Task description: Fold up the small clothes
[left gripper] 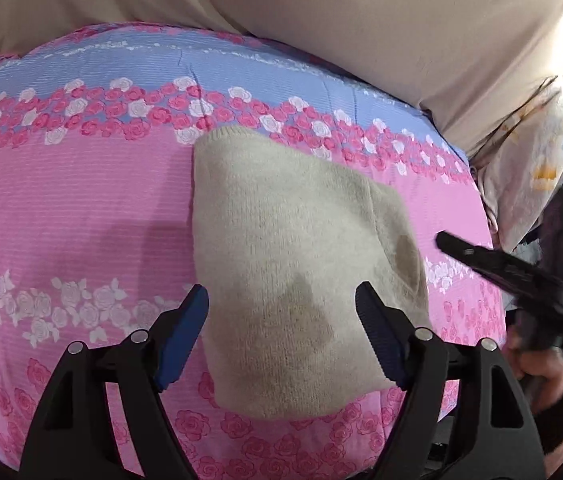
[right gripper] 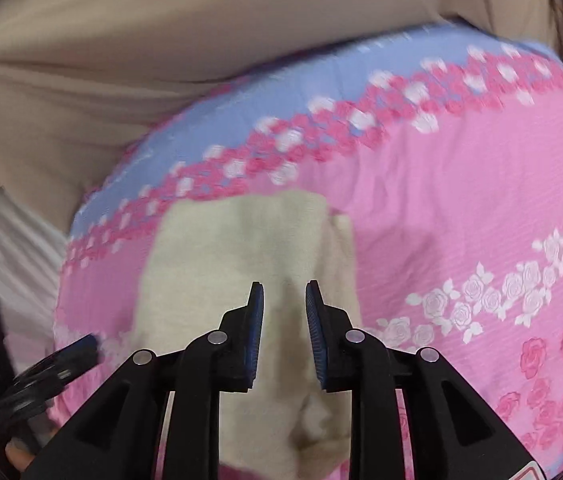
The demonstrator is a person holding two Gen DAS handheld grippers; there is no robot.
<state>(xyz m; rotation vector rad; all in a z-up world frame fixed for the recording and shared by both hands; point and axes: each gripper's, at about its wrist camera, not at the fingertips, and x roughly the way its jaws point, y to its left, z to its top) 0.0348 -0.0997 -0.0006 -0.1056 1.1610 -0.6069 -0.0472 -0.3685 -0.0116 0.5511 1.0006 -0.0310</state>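
Left wrist view shows your left gripper spread wide, its blue pads on either side of the cream knit garment and grasping nothing. The garment lies folded into a compact shape on the pink rose-print quilt, reaching from about 12 o'clock of the jaws down past 6 o'clock. Your right gripper comes in at 3 o'clock, blurred, just beside the garment's right edge.

In the right wrist view the right gripper has its fingers parted by a narrow gap with only air between them, the garment straight ahead at 12 o'clock.

The main risk, as I judge it, is the soft quilt: press down to pinch an edge and you may catch the quilt with the knit and drag both. A layered flap shows at 1 o'clock in the right view; pinch only the top layer and the fold may peel open. The blur suggests speed, so a fast close could miss the edge.
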